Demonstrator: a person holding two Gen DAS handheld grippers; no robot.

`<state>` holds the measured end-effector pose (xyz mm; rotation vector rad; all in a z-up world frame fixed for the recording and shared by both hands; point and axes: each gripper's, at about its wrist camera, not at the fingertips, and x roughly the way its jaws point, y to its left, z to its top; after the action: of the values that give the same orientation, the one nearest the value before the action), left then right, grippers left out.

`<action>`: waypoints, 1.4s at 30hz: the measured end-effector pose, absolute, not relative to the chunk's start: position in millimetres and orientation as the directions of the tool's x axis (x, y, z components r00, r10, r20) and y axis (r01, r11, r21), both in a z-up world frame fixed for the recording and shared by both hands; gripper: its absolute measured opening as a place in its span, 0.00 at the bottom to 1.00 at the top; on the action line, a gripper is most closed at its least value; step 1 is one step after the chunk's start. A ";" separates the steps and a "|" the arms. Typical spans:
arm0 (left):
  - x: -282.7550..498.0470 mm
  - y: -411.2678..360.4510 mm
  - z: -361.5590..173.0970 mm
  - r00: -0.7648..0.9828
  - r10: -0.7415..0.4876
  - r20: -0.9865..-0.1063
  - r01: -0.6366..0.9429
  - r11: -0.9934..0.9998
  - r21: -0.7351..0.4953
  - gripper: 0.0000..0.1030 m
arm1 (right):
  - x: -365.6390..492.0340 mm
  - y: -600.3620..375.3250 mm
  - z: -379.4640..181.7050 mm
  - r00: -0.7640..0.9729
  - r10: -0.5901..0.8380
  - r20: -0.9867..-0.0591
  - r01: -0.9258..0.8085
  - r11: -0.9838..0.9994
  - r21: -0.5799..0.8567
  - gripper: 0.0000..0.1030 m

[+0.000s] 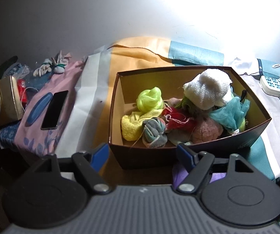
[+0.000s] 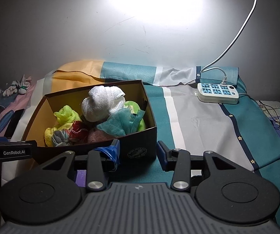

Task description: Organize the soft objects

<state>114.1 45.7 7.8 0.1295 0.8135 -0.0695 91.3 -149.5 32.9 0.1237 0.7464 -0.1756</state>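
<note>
A dark cardboard box (image 1: 149, 156) (image 2: 140, 142) sits on the striped bedsheet, filled with soft items: a white towel bundle (image 1: 208, 88) (image 2: 101, 102), a neon green cloth (image 1: 149, 99) (image 2: 66, 115), a yellow towel (image 1: 130, 126), a grey knotted sock (image 1: 153, 134), red cloth (image 1: 177, 120), a pink ball (image 1: 206, 129) and teal mesh (image 1: 229, 111) (image 2: 120, 123). My left gripper (image 1: 143, 153) is open and empty, in front of the box's near wall. My right gripper (image 2: 138, 151) is open and empty, at the box's right front corner.
A knotted grey-white sock bundle (image 1: 51, 66) (image 2: 18, 87) lies at the far left on pink cloth. A black phone (image 1: 55, 110) lies on the pink cloth. A gold bag (image 1: 2, 102) stands at left. A power strip (image 2: 218, 93) with cable lies at right.
</note>
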 end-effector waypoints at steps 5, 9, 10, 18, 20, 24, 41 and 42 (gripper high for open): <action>117.8 45.4 5.2 0.682 0.005 -0.731 0.097 0.991 0.097 0.75 | 98.9 -149.0 32.9 0.730 -0.102 -0.676 0.192 0.980 0.060 0.24; 120.2 45.9 2.5 0.675 0.000 -0.738 0.099 0.991 0.091 0.75 | 101.3 -148.2 34.2 0.738 -0.110 -0.666 0.190 0.981 0.049 0.25; 120.4 45.4 2.2 0.675 -0.001 -0.738 0.100 0.991 0.089 0.75 | 101.9 -148.5 33.7 0.736 -0.108 -0.668 0.189 0.981 0.050 0.25; 122.4 44.4 -1.4 0.666 -0.001 -0.746 0.096 0.992 0.085 0.75 | 104.6 -149.6 33.0 0.744 -0.087 -0.662 0.177 0.982 0.070 0.25; 122.8 45.0 -2.2 0.662 0.001 -0.750 0.094 0.992 0.085 0.75 | 105.0 -149.0 32.7 0.747 -0.081 -0.660 0.170 0.983 0.071 0.25; 123.0 45.5 -2.1 0.662 0.009 -0.750 0.089 0.992 0.090 0.75 | 106.5 -149.0 31.9 0.747 -0.079 -0.660 0.167 0.983 0.071 0.25; 119.4 43.2 3.3 0.684 0.006 -0.729 0.081 0.993 0.083 0.75 | 107.3 -150.2 33.7 0.767 -0.075 -0.637 0.159 0.985 0.075 0.25; 119.4 42.9 3.7 0.686 0.005 -0.728 0.082 0.993 0.084 0.75 | 107.6 -150.5 33.6 0.768 -0.073 -0.636 0.157 0.985 0.077 0.25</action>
<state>119.4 42.9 3.7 0.1132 0.8142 -0.0429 107.6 -150.5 33.6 0.1283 0.6837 -0.1250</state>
